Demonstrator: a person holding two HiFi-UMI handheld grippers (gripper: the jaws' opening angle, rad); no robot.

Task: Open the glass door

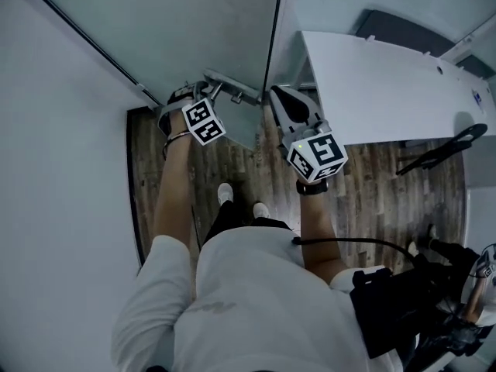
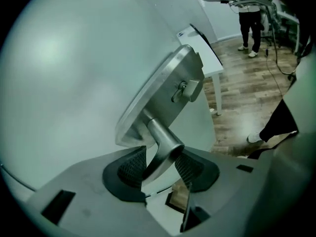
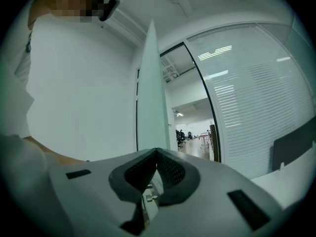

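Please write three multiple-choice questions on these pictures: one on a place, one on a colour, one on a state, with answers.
1. Where is the door handle? A between the left gripper's jaws; B in a bare hand; C inside a drawer.
2. What colour is the table? A red; B white; C black.
3. How are the right gripper's jaws? A wide apart; B closed on a cup; C closed, empty.
Answers: 1 A, the lever stands between its pads; 2 B, its top is plain white; 3 C, the pads meet with nothing between.

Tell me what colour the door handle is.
Silver, brushed metal. The door handle shows best in the left gripper view.
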